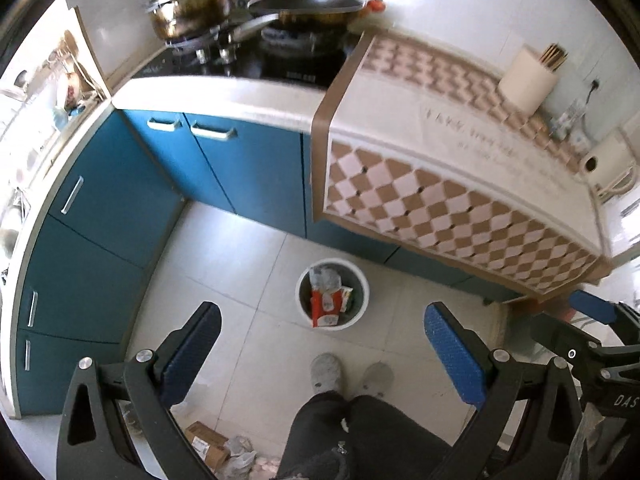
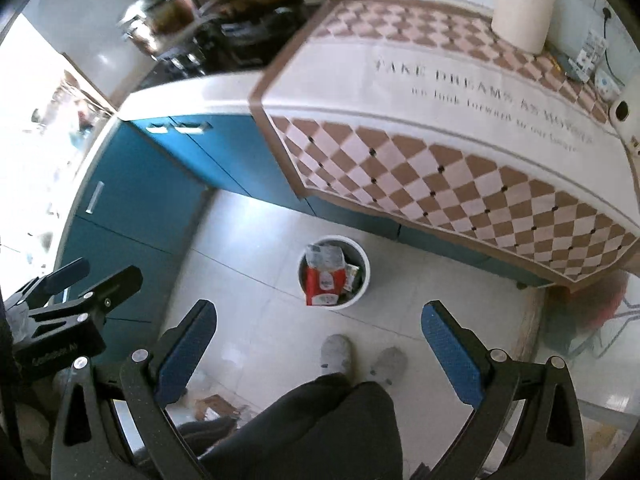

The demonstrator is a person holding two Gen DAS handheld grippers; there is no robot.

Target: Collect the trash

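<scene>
A kitchen with pale floor tiles (image 1: 248, 264) and blue cabinets (image 1: 248, 168) that run around a corner under a white worktop (image 1: 224, 94). A checked brown-and-cream cloth (image 1: 440, 200) with printed lettering covers the right stretch of the worktop and hangs over its front edge. At the far end is a black stove (image 1: 256, 60) carrying a steel pot (image 1: 188, 4) and a dark pan (image 1: 308, 6). On the cloth stands a cream holder of chopsticks (image 2: 524, 12).

On the floor, just in front of the cabinets, stands a round white bin (image 1: 333, 293). It holds trash: a red-and-white packet (image 1: 326, 306) leaning against the near wall, with a crumpled clear wrapper (image 1: 326, 278) behind it and a small greenish packet beside them. In the right wrist view the bin (image 2: 334, 272) sits in the same spot between the finger tips.

More trash lies on the floor near the person's legs: a small brown cardboard box (image 1: 208, 446) and some crumpled clear plastic (image 1: 240, 454) next to it, well apart from the bin. Two grey slippers (image 1: 326, 372) point toward the bin.

The left gripper (image 1: 324, 344) is spread wide with nothing between its blue pads (image 1: 456, 356). The right gripper (image 2: 320, 340) is likewise wide apart and holds nothing. Both hang above the floor, clear of the bin and the trash.
</scene>
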